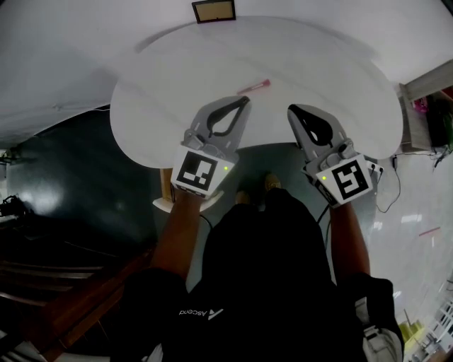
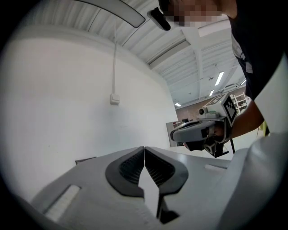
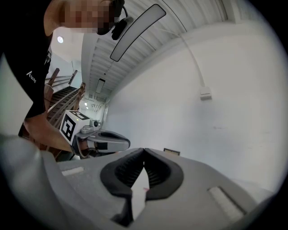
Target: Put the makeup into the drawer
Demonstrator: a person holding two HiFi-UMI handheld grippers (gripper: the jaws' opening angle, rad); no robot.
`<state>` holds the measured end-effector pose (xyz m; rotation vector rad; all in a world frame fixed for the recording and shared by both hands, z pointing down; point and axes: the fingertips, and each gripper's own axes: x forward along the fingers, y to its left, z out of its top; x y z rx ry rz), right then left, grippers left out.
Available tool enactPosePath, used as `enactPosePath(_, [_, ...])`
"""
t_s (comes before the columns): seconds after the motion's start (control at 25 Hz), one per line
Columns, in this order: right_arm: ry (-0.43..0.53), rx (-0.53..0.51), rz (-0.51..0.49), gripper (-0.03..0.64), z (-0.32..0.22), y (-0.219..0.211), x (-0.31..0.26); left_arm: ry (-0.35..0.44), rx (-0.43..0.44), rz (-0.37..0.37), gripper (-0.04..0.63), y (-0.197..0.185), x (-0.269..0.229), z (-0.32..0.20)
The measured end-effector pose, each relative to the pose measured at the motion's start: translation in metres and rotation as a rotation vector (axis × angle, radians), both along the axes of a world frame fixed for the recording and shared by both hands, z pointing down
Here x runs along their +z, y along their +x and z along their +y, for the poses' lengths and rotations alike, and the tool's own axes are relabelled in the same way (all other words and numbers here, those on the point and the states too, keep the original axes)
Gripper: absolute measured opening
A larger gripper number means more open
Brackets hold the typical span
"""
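Both tongs held out level over the near edge of the white worktop (image 1: 170, 92), side by side, each in one of the person's hands.

Left tongs (image 1: 245, 100): jaws fully together. In the left gripper view the ribbed black pads meet at the tips. Only bare white worktop shows through the small gap lower down. Nothing gripped, nothing touched.

Right tongs (image 1: 291, 109): same state. In the right gripper view the pads meet at the tips and no object sits between them. A faint pink speck shows low in the gap behind the tips; cannot tell what it is.

Makeup (image 1: 253, 87): a slim pink stick lying flat on the worktop, slightly aslant. It is ahead of the tongs and roughly between their tips, nearer the left pair. It is clear of both, with bare worktop showing all round it.

Small dark-framed box (image 1: 213, 10) at the far edge of the worktop against the white wall, well apart from the stick. Cannot tell from here whether it is the drawer.

Marker cubes face up on both tongs, a green light on each. The person's bare forearms and black shirt fill the lower part of the head view.
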<state>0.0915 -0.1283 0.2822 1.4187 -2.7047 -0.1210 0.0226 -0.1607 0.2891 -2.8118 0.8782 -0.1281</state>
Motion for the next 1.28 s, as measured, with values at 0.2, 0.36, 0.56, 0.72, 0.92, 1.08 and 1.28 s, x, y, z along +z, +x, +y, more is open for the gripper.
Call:
enactPosePath(0.2, [-0.006, -0.033, -0.014, 0.003, -0.026, 0.016, 0.009, -0.056, 0.0, -0.118, 0.015, 0.02, 0.03, -0.035])
enactPosePath(0.36, [-0.033, -0.042, -0.019, 0.003, -0.046, 0.03, 0.017, -0.104, 0.013, -0.242, 0.093, 0.039, 0.057, -0.061])
enactPosePath(0.56, [-0.046, -0.059, -0.032, 0.003, -0.068, 0.041, 0.024, -0.153, 0.039, -0.403, 0.105, 0.05, 0.092, -0.089])
enactPosePath(0.72, [-0.067, -0.069, -0.046, 0.003, -0.085, 0.051, 0.036, -0.207, 0.058, -0.525, 0.124, 0.059, 0.124, -0.11])
enactPosePath(0.92, [-0.09, -0.069, -0.049, 0.003, -0.104, 0.062, 0.049, -0.284, 0.089, -0.664, 0.124, 0.067, 0.165, -0.13])
enactPosePath(1.08, [-0.113, -0.06, -0.06, 0.003, -0.116, 0.075, 0.058, -0.351, 0.136, -0.78, 0.128, 0.074, 0.198, -0.141])
enactPosePath(1.28, [-0.132, -0.049, -0.067, 0.003, -0.128, 0.086, 0.067, -0.408, 0.193, -0.89, 0.129, 0.081, 0.227, -0.149])
